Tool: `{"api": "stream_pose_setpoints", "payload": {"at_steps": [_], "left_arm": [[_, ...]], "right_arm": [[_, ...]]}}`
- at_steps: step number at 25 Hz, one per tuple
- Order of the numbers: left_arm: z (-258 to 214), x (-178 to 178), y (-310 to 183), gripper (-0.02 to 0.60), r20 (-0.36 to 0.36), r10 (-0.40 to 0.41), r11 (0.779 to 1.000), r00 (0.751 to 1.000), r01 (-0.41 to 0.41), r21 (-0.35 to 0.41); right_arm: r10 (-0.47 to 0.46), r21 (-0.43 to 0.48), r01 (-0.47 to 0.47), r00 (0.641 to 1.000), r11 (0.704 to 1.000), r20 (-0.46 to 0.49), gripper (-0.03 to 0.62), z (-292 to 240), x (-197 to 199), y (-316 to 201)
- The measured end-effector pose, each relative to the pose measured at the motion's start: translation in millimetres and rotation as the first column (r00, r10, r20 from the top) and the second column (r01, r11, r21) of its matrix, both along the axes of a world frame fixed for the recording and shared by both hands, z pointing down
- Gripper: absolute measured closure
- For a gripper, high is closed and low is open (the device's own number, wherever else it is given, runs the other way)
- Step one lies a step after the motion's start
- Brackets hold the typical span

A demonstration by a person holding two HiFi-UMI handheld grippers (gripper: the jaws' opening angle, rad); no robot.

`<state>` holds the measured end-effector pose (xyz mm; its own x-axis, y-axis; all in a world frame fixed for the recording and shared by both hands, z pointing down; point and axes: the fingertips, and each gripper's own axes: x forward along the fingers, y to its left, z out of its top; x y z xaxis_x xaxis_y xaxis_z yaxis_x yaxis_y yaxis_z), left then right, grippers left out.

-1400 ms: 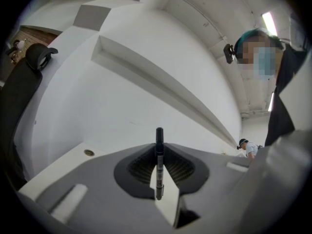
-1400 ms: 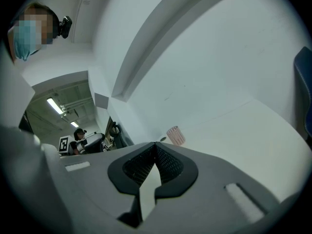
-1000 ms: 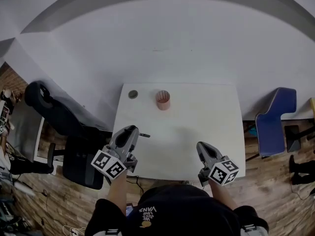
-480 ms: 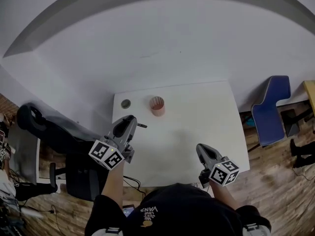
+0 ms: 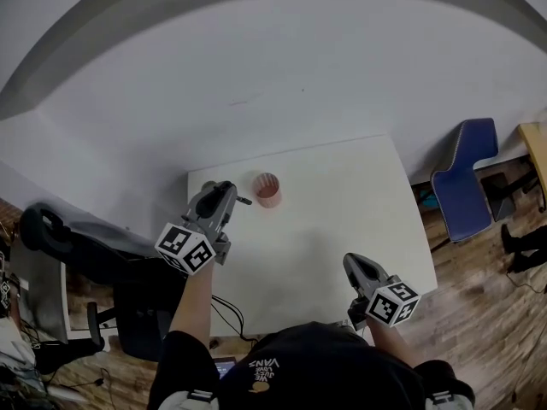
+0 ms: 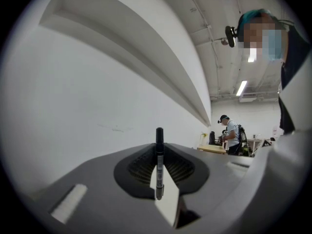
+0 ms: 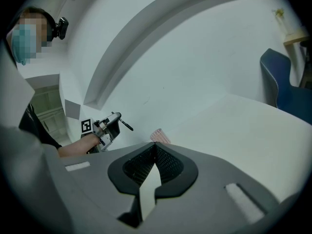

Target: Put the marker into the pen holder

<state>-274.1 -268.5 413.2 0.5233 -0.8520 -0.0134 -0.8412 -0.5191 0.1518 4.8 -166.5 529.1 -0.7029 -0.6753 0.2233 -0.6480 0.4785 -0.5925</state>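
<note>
Risk: left hand-held gripper [image 5: 226,196] pinches the marker [image 6: 159,162] crosswise at 9 o'clock of the holder [image 5: 268,190], so an untilted entry could clip the rim and topple it; right hand-held gripper [image 7: 155,147] pressed together, empty.

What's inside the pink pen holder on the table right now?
Nothing sticks out of the pen holder; its opening looks empty, though its bottom is too small to make out. The marker is not in it: the left gripper holds it beside the holder.
</note>
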Motion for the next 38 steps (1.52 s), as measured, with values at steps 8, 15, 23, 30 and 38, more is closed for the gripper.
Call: {"api": "stream_pose_setpoints", "payload": {"at_steps": [8, 15, 23, 30, 38], "left_arm": [[23, 3, -52, 0.492, -0.005, 0.043, 0.998, 0.999, -0.043, -0.035], [64, 7, -85, 0.491, -0.009, 0.06, 0.992, 0.998, -0.06, -0.11], [102, 9, -100, 0.491, -0.003, 0.066, 0.982, 0.998, -0.065, -0.176], [124, 10, -101, 0.491, 0.013, 0.065, 0.974, 0.998, -0.061, -0.219], [149, 13, -97, 0.491, 0.055, 0.065, 0.963, 0.996, -0.048, -0.264]], "right_arm": [[0.069, -0.022, -0.07, 0.997, 0.997, -0.019, 0.592, 5, 7, -5], [0.135, -0.041, -0.137, 0.99, 0.99, -0.037, 0.594, 14, 15, -8], [0.153, -0.067, -0.156, 0.987, 0.985, -0.042, 0.594, 26, 12, -10], [0.148, -0.062, -0.151, 0.988, 0.987, -0.051, 0.593, 27, 10, -11], [0.156, -0.065, -0.16, 0.986, 0.985, -0.065, 0.594, 30, 16, -5]]}}
